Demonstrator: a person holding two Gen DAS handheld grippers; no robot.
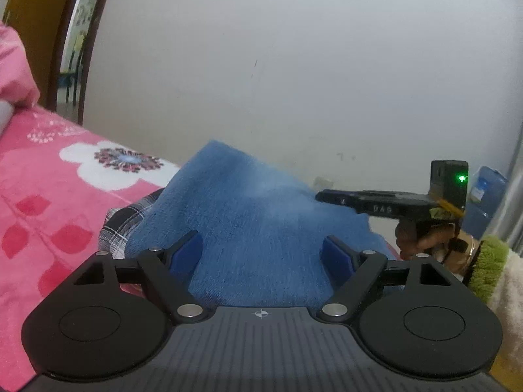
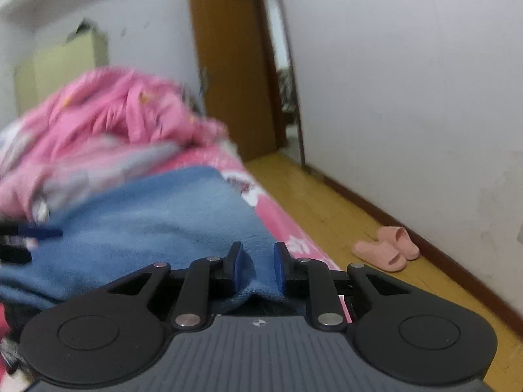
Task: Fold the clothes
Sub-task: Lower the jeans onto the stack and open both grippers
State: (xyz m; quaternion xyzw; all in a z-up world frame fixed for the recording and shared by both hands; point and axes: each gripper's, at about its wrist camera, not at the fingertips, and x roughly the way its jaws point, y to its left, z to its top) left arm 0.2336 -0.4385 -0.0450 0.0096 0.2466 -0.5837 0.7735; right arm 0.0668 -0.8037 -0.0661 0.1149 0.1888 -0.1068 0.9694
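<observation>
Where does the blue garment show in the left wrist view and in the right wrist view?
Left wrist: blue garment, centre, rising between the open fingers.
Right wrist: blue garment, lower left to centre, its edge between the fingers.
Shared landmark: pink floral bedsheet.

Dim, flat indoor light, cool grey cast, no hard shadows, source not visible. Strong fisheye bend at edges, dark vignette in corners. Left wrist view mostly sharp, slight softness on blue cloth (image 1: 261, 228) edge at 12 o'clock; green LED (image 1: 461, 178) flaring at 3 o'clock. Right wrist view motion-blurred, worst on pink bedding (image 2: 108, 121) at 10 o'clock.
</observation>
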